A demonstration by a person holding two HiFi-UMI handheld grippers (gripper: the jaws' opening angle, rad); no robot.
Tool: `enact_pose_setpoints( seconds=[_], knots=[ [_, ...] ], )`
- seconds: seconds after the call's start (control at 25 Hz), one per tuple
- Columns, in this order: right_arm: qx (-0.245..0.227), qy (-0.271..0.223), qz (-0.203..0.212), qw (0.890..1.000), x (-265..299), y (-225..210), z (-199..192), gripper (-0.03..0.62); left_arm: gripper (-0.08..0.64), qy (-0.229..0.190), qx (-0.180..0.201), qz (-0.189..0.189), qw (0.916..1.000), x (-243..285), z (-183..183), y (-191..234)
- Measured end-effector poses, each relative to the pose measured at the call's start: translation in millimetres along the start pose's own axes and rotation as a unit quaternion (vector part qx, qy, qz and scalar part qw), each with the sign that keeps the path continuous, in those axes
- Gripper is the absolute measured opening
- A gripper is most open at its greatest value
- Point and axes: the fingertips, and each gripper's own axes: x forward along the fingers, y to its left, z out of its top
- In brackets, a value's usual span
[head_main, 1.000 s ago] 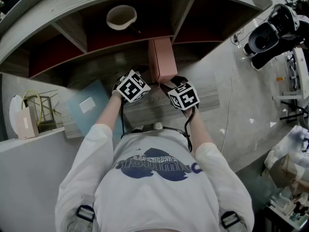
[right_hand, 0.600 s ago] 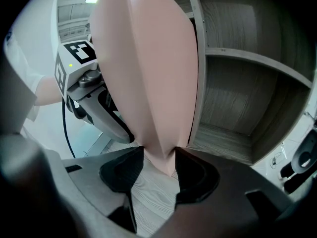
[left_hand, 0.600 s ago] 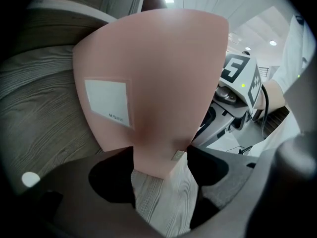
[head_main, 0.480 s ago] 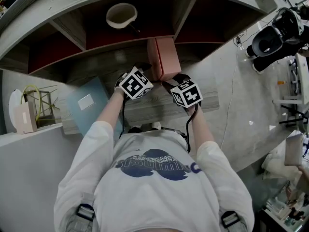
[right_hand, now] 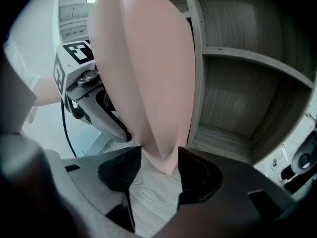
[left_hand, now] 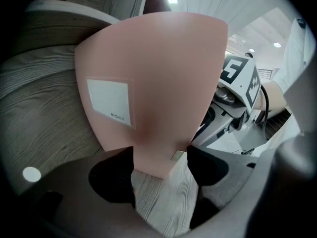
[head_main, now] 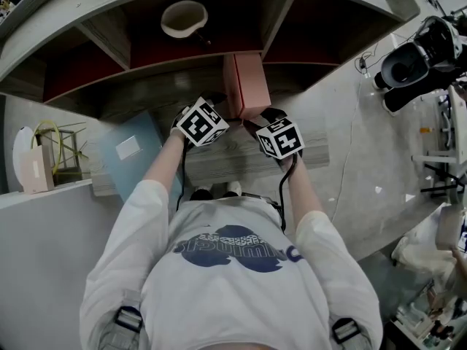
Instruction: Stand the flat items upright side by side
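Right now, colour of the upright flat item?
Flat item: pale pink, white label; clearest in left gripper view.

Pink box (head_main: 252,86), white label (left_hand: 110,102), grey woodgrain shelf (head_main: 146,100)

Cream bowl (head_main: 182,20) with a short handle, alone in the upper middle compartment of the shelf (head_main: 109,39). Wire frame (head_main: 64,152) and pale card (head_main: 33,173) side by side on the far-left ledge. Black-and-white device (head_main: 416,60) on the grey floor (head_main: 365,166), far right.
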Motion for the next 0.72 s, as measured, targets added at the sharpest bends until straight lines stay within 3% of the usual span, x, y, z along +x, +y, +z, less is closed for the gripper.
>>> enact_pose_setpoints(
  seconds=[0.28,0.44,0.6,0.72],
  knots=[
    [0.016,-0.024,0.005,1.0,-21.9,1.0,-2.1,0.265,0.348,-0.019,-0.033,0.039,0.9985,-24.4,-3.6,-3.3],
    [0.029,-0.025,0.011,0.999,-36.1,5.1,-23.2,0.27,0.348,-0.017,-0.084,0.081,0.993,-49.2,-34.8,-11.2],
    [0.036,-0.011,0.037,0.999,-32.0,25.4,-50.4,0.27,0.348,-0.009,-0.155,0.129,0.9795,-78.7,-93.6,-25.1],
    [0.014,0.005,0.067,0.998,-25.3,51.5,-65.0,0.27,0.348,-0.011,-0.212,0.17,0.9622,-109.1,-139.8,-44.4]
  ],
)
